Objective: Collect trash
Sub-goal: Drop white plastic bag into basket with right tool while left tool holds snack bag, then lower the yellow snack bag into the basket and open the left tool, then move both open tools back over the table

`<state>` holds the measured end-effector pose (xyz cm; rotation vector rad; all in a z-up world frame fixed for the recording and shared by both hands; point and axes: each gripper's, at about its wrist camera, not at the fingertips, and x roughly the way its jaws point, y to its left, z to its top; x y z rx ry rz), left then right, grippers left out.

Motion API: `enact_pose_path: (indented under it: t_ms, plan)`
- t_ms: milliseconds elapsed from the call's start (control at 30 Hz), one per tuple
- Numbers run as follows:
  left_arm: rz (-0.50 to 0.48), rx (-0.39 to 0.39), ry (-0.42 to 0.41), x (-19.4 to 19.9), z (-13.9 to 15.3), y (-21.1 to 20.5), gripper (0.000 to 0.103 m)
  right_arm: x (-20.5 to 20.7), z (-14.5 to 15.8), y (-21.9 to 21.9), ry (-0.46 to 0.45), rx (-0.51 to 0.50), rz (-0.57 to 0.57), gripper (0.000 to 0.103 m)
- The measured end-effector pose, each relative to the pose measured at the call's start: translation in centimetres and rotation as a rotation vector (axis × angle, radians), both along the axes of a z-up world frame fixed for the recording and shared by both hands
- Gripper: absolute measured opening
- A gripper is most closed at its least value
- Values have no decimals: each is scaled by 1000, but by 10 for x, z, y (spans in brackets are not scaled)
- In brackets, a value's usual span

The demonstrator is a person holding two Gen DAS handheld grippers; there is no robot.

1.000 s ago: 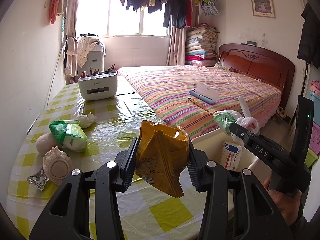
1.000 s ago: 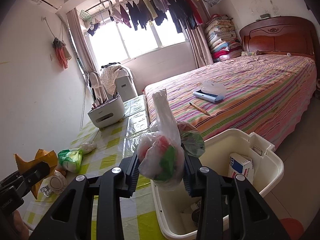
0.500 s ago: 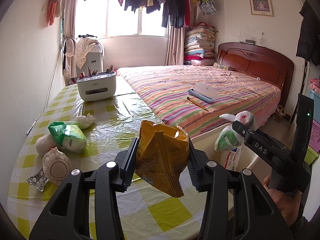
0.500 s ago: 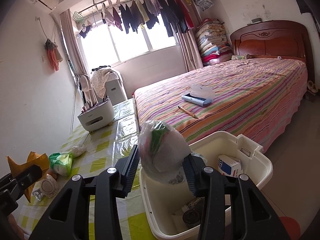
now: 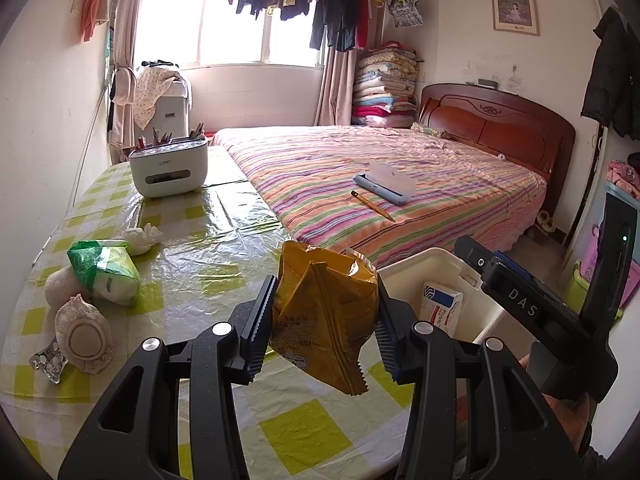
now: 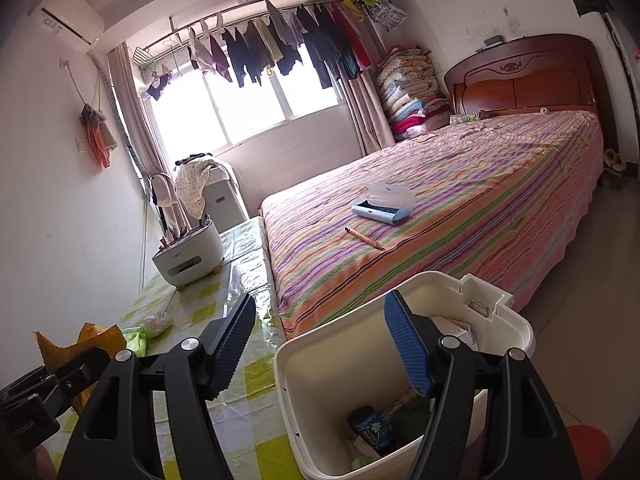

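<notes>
My left gripper [image 5: 322, 322] is shut on a crumpled yellow snack bag [image 5: 326, 316], held above the checked table [image 5: 200, 264]. The same snack bag [image 6: 80, 344] shows at the lower left of the right wrist view. My right gripper [image 6: 320, 344] hangs over the white bin [image 6: 520, 332] with its jaws opening and nothing between them. The bin [image 5: 416, 268] stands beside the table and holds a white box [image 5: 442, 306], a dark can [image 6: 370, 426] and other litter. On the table lie a green wrapper [image 5: 106, 272], a crumpled tissue [image 5: 142, 236] and a round white mask [image 5: 84, 334].
A white pencil holder [image 5: 170, 170] stands at the table's far end. The striped bed [image 5: 400, 184] lies right of the table, with a blue case [image 5: 384, 184] and a pencil [image 5: 372, 206] on it. A hand [image 5: 568, 416] grips the right tool.
My right gripper opened and the plastic bag of scraps it held dropped out of sight into the bin. The left gripper kept still with the yellow bag.
</notes>
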<state>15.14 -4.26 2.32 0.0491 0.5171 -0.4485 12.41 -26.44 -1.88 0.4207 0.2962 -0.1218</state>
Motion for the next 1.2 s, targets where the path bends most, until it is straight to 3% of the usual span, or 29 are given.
enact_pose_path:
  t_ms: [567,933,1067,1133,1200]
  plan:
    - [-151,23,88,18,-15,-72,44,-36,-1,-47,-141,186,-139,68]
    - [-200,38,136,32,-20,-108,46,-50,-3,-61,-188,238,-176,70]
    - [-204,47,135,33,-22,-118,57,-53,-6,-67,-198,266,-188,70]
    - [-196,37,123,32,-21,-118,74,-55,-7,-69,-199,276,-192,70]
    - [-186,41,98,30,-18,-116,76,-55,-7,-70,-197,280,-193,70]
